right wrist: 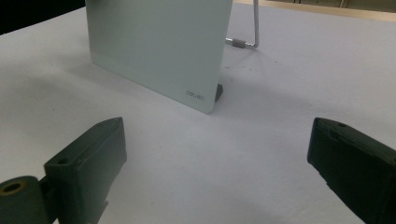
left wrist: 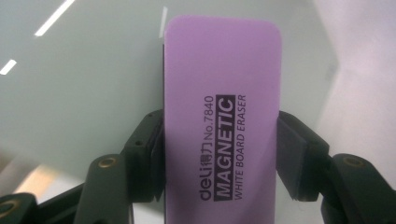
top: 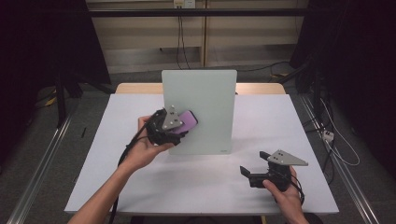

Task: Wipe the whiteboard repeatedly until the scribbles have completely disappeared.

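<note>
left gripper (top: 180, 122) jaws clamped on purple eraser (left wrist: 222, 116) across long sides, held against whiteboard (top: 205, 93) mid-tabletop | eraser likely light, rigid, smooth; side grip suits | right gripper (top: 254, 172) jaws spread, empty, near front-right edge

The purple rectangular magnetic whiteboard eraser (left wrist: 222, 116) sits between the jaws of the left gripper (top: 173, 127), its long edges against the two pads and its far end reaching past the jaw tips. Directly beyond the eraser stands the pale glass desktop whiteboard (top: 205, 100), upright on the white table (top: 116, 177), with the left gripper before its left part. The right gripper (top: 254, 170) lies near the table's front right, the whiteboard's lower corner ahead of its jaws, and the board's wire stand (right wrist: 247, 32) behind that.
</note>
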`<state>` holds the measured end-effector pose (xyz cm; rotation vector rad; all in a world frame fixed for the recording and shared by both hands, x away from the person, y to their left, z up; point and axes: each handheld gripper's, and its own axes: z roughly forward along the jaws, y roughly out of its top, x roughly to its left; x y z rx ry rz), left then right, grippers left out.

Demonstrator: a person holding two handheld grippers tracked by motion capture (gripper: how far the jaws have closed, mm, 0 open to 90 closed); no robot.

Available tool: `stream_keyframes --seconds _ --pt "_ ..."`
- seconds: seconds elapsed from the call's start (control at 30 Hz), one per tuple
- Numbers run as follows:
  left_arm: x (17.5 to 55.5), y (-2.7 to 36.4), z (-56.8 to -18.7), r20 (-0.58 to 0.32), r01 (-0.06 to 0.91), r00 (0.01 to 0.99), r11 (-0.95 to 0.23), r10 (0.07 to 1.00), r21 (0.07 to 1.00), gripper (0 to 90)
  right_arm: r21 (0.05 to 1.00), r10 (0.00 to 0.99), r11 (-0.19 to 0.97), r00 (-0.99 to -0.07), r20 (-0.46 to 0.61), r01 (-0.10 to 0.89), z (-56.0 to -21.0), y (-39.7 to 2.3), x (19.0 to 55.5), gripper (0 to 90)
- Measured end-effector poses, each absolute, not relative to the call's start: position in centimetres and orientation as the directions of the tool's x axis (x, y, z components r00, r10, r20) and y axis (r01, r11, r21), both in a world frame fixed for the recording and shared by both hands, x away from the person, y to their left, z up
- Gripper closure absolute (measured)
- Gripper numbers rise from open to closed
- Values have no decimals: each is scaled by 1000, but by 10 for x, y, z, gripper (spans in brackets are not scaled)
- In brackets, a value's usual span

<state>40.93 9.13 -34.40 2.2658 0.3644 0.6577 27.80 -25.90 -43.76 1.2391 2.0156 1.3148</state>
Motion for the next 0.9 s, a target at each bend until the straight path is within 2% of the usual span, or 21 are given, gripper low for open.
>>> stream_keyframes --seconds 0.2,0.47,0.63,0.9 --pt "412 102 -339 370 52 810 -683 456 729 409 882 855 150 -506 110 446 -438 -259 278 45" --pt "396 98 -373 428 16 828 -777 363 629 409 883 854 148 -508 112 445 -437 -258 278 45" --pt "392 106 -392 369 51 864 -789 343 612 409 882 856 146 -505 115 448 -437 -259 278 45" --pt "390 96 -403 353 45 895 -844 271 534 409 882 856 152 -505 108 446 -438 -258 278 45"
